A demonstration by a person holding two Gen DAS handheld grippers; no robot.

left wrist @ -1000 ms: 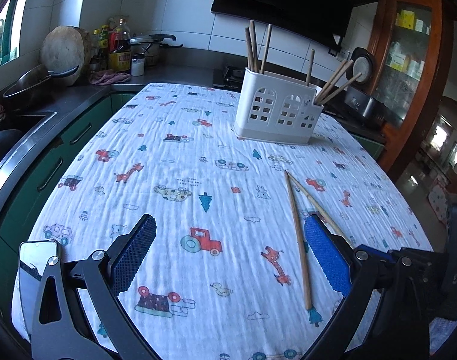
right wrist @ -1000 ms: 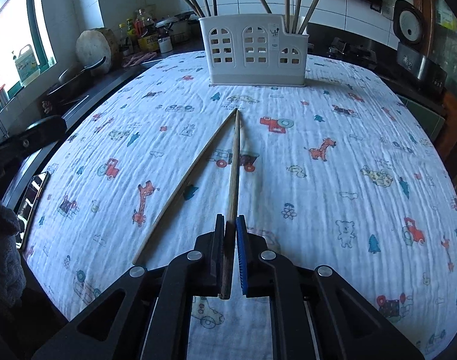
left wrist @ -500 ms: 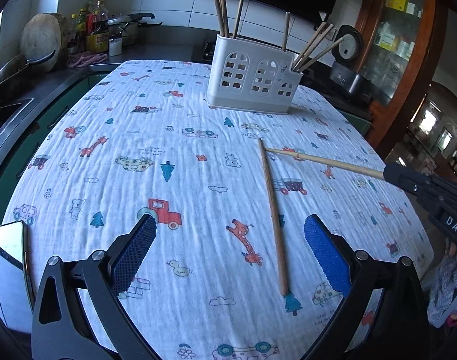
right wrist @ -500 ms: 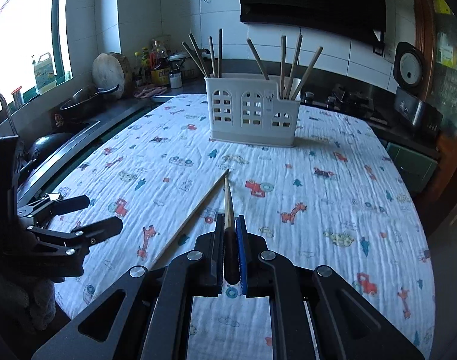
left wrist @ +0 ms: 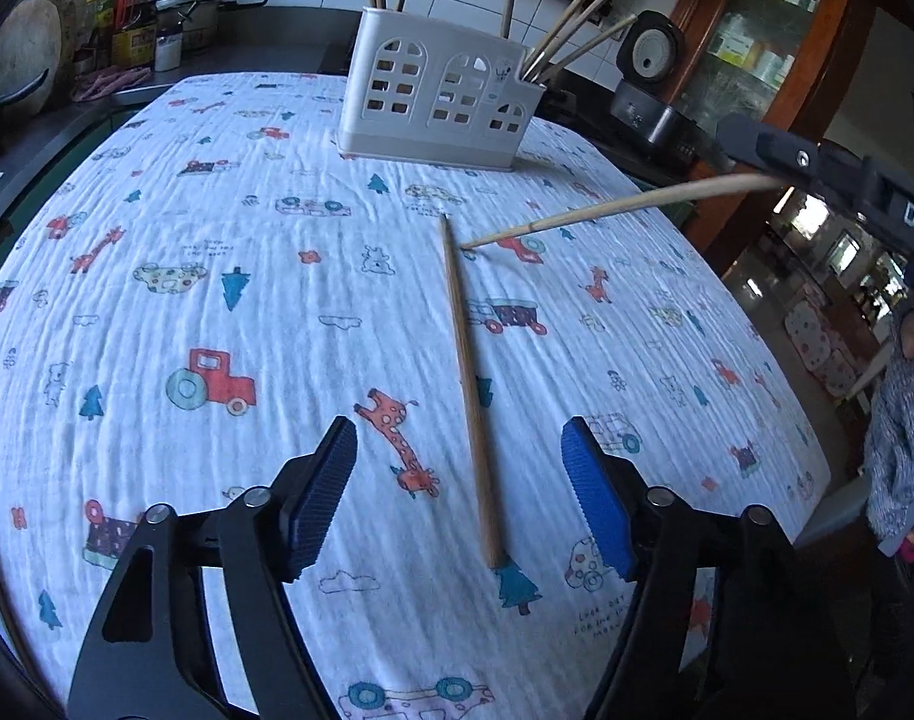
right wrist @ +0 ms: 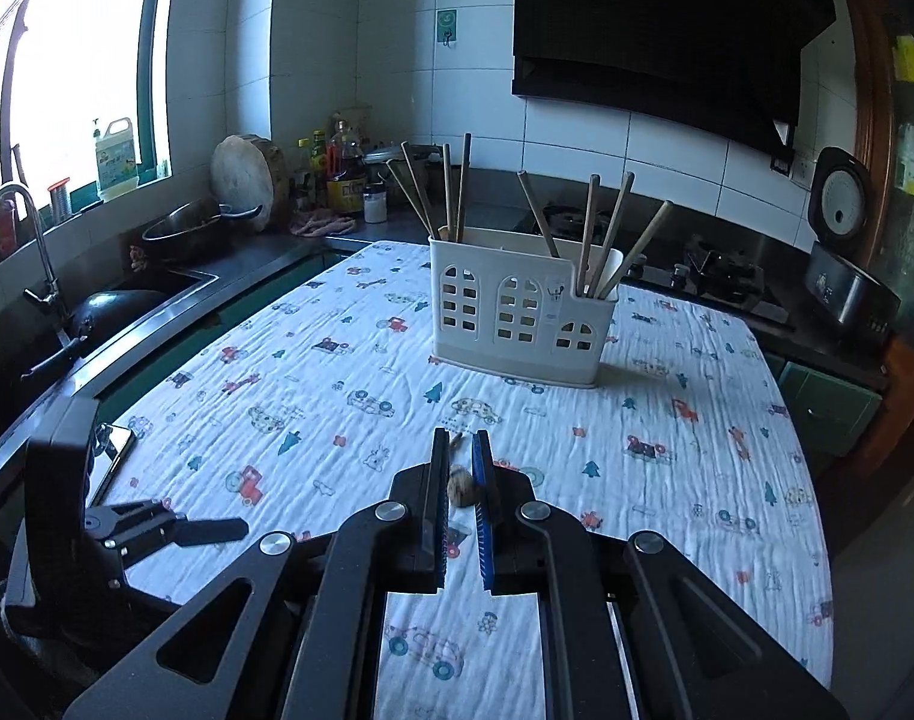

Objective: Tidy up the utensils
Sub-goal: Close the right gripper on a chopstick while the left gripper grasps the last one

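**One chopstick pinched, one flat on the cloth**

The right gripper (right wrist: 460, 468) is pressed onto a wooden chopstick (left wrist: 613, 207). The right wrist view shows that stick almost end-on, only its butt between the blue pads, while the left wrist view shows its whole length sloping down, with the tip close to the patterned tablecloth (left wrist: 156, 324); whether it touches is unclear. A second chopstick (left wrist: 470, 396) lies flat on the cloth, its far end near that tip; the right wrist view does not show it. The left gripper (left wrist: 460, 498) hangs spread wide above the near end of the lying stick, gripping nothing.

Behind stands the white utensil holder (right wrist: 517, 315). The right wrist view counts eight sticks upright in it: four in the left compartment, four toward the right. In the left wrist view the leftmost tops are cut off by the frame.
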